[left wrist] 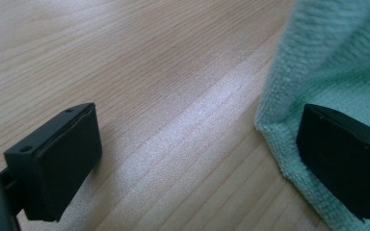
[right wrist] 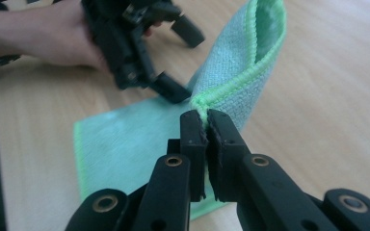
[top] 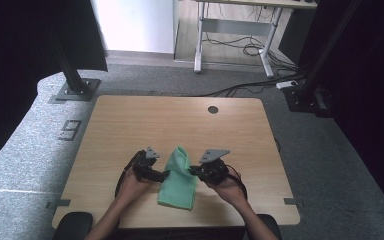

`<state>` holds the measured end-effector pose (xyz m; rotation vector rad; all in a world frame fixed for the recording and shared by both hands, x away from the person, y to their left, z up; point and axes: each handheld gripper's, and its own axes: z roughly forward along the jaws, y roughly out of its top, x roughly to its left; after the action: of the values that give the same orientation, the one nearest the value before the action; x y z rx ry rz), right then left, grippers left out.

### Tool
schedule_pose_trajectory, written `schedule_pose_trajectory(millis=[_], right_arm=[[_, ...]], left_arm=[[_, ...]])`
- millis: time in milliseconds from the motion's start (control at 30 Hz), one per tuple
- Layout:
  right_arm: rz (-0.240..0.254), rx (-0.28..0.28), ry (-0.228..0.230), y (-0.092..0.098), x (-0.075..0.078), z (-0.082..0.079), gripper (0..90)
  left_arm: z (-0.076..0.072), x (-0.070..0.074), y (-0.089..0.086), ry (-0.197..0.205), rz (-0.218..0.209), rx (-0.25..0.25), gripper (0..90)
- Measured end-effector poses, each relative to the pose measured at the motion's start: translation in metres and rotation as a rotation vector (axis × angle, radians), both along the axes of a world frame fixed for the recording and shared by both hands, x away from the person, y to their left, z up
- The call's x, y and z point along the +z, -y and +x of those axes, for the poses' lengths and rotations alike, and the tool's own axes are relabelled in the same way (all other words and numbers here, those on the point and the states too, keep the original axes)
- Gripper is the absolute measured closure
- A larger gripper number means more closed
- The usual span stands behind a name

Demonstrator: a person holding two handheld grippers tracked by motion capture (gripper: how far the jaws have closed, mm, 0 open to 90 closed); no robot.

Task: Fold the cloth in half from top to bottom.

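At the lower centre of the high view, one green cloth is seen on one wooden table. One corner is clamped and raised by the right gripper, jaws pressed together. The left gripper is spread wide, one jaw over the cloth's edge, gripping nothing. Two hands are counted.

The high view looks forward and down from above the person's side, taking in the whole table and the floor beyond; the left gripper view sits low and very close to the tabletop, looking along its jaws at the cloth edge; the right gripper view, also close, faces across the cloth toward the left gripper; all three share the cloth.
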<state>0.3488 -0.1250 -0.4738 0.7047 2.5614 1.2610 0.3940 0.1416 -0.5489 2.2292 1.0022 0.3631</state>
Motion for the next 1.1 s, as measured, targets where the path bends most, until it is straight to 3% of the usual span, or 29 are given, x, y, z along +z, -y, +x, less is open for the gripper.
schedule_pose_trajectory(millis=[300, 567, 767, 900, 1000, 1100], right_arm=[[0.003, 0.015, -0.034, 0.0, -0.017, -0.022, 84.3], [-0.001, 0.016, -0.097, 0.0, -0.042, -0.04, 84.0], [-0.046, 0.013, -0.126, -0.005, -0.059, -0.042, 83.7], [-0.051, 0.008, -0.127, -0.005, -0.06, -0.04, 83.7], [-0.06, -0.007, -0.118, -0.005, -0.061, -0.038, 83.7], [-0.075, -0.023, -0.104, -0.006, -0.06, -0.033, 83.8]], left_arm=[[0.0, 0.0, 0.0, 0.0, -0.001, 0.003, 2.1], [0.0, 0.0, 0.001, 0.0, -0.006, 0.008, 2.1], [-0.001, 0.001, -0.001, -0.005, -0.006, -0.011, 2.7], [-0.004, 0.005, -0.001, -0.037, -0.003, -0.022, 4.9], [-0.014, 0.013, -0.002, -0.047, 0.011, -0.053, 4.8], [-0.02, 0.01, -0.006, -0.056, 0.031, -0.055, 5.1]])
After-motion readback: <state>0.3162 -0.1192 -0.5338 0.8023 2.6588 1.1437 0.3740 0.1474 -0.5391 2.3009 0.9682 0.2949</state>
